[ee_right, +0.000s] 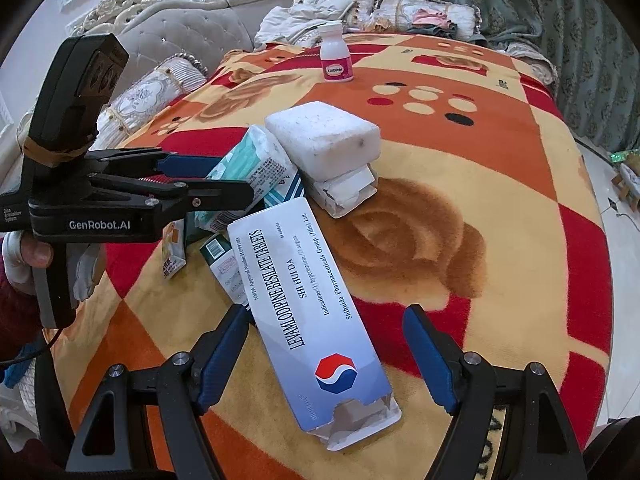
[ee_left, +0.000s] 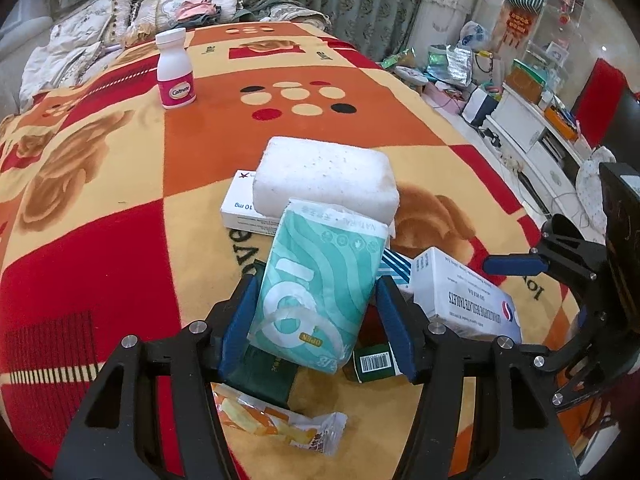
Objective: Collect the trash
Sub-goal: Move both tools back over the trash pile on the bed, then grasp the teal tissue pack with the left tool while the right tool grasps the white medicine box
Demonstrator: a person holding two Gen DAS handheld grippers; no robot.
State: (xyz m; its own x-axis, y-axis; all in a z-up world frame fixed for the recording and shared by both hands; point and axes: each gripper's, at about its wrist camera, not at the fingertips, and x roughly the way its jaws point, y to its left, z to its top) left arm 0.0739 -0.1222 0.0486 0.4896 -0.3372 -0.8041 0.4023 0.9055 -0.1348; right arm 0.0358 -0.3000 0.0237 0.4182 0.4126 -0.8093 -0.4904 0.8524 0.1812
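1. A teal tissue pack (ee_left: 320, 292) with white wave print and a crinkled wrapper is being clamped between the pads of the left gripper (ee_left: 316, 320), tilted over a dark green box (ee_left: 264, 376).
2. A white foam block (ee_left: 326, 182) is lying just behind the tissue pack.
3. A long white tablet box (ee_right: 316, 320) with a torn end is lying beside the tissue pack, between the parted jaws of the right gripper (ee_right: 326, 364), untouched.

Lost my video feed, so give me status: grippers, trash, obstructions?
Left gripper shut on tissue pack. Right gripper open, straddling tablet box, not gripping. Foam block leans against pack's far end.
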